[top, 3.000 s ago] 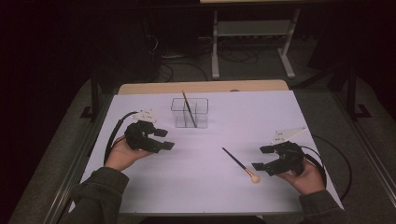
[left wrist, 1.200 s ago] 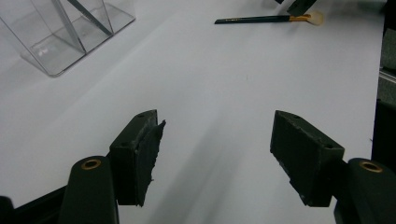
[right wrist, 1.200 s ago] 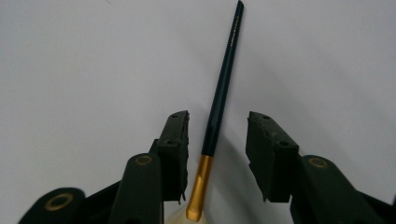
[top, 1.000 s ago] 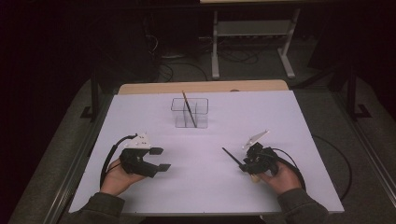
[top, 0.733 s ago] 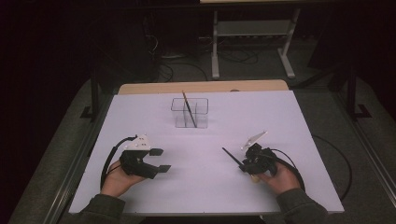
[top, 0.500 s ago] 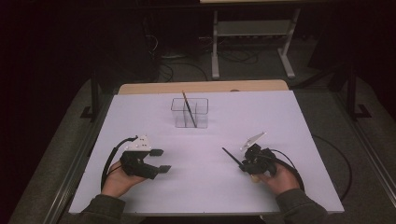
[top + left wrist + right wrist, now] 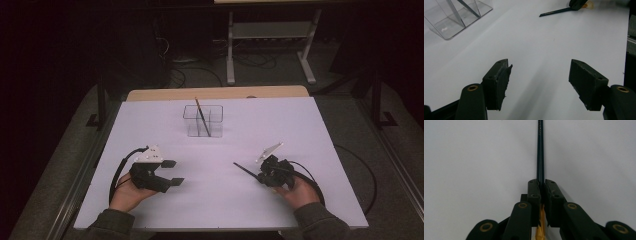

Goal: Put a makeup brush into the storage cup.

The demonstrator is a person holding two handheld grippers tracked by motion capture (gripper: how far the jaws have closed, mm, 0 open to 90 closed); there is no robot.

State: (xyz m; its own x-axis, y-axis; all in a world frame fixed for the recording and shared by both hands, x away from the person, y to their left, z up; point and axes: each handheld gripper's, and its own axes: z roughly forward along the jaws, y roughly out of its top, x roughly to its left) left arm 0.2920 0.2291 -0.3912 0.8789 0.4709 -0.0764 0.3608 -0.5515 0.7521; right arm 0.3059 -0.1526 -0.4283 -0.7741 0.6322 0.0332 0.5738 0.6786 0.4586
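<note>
A thin brush with a dark handle [image 7: 245,170] [image 7: 540,150] and a tan end lies on the white table [image 7: 300,130], right of centre. My right gripper [image 7: 262,175] [image 7: 542,182] has just been closing and now stands shut on the handle, which runs straight out between the pads. My left gripper [image 7: 173,172] [image 7: 540,67] rests at the front left, open with nothing between its jaws. In the left gripper view the brush [image 7: 556,11] and the right gripper [image 7: 576,3] show at the top. A clear box [image 7: 202,121] [image 7: 451,22] holds a second brush [image 7: 201,115].
The clear box stands at the back middle of the table. A wooden strip [image 7: 215,93] runs along the far edge, with a metal stand [image 7: 270,35] on the floor beyond. A black cable [image 7: 360,175] loops off the right side.
Both hands came toward the front of the table. The right gripper reached the brush and its jaws closed on the handle. The left gripper has stayed open.
</note>
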